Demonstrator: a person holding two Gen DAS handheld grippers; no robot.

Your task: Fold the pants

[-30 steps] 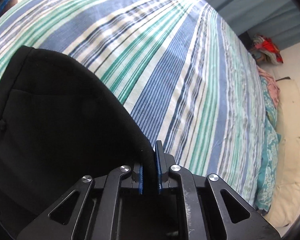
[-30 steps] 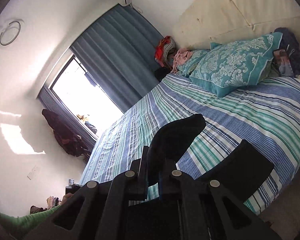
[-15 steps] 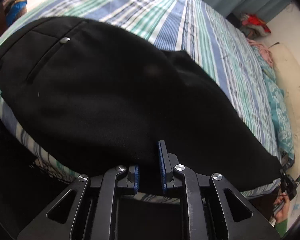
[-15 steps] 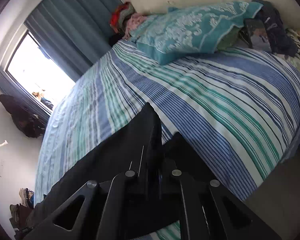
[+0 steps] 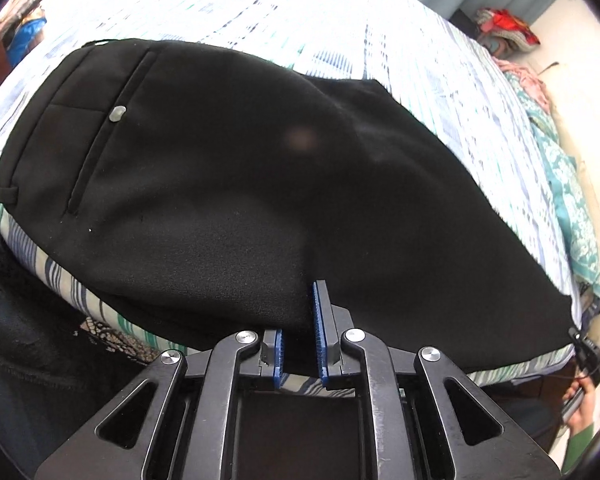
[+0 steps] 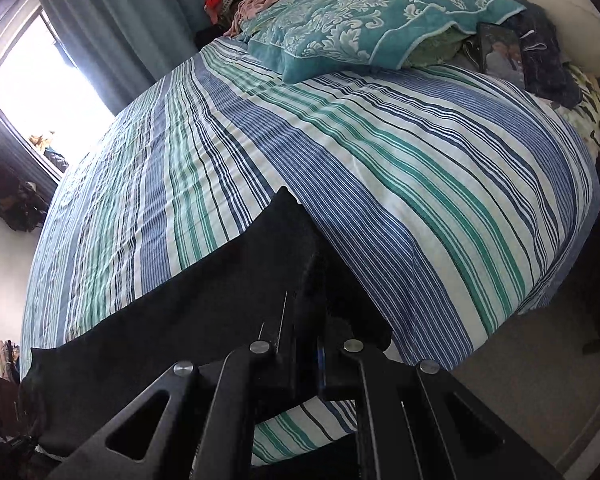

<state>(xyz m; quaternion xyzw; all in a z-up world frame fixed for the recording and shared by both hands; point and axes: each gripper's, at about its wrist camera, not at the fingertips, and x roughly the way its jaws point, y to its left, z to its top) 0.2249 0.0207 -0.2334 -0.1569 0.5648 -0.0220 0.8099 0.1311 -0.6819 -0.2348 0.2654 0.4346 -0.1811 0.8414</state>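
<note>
Black pants [image 5: 228, 168] lie spread along the near edge of the striped bed [image 5: 440, 80], waistband and buttoned back pocket [image 5: 118, 113] to the left. My left gripper [image 5: 300, 332] pinches the near edge of the pants between its blue pads [image 5: 320, 320]. In the right wrist view the pants [image 6: 204, 300] stretch to the left along the bed edge [image 6: 440, 208]. My right gripper [image 6: 306, 320] is shut on the leg end, with cloth bunched over its fingers.
A teal patterned pillow [image 6: 364, 28], dark clothes and a framed photo [image 6: 500, 54] lie at the head of the bed. Curtains [image 6: 132, 24] and a bright window [image 6: 40, 92] stand beyond. A clothes pile [image 5: 504, 28] sits in the far corner. Floor [image 6: 540, 380] is at right.
Both grippers have lowered the pants from mid-air onto the bed; the cloth now lies flat and stretched along the near edge. Both grips remain on the fabric.
</note>
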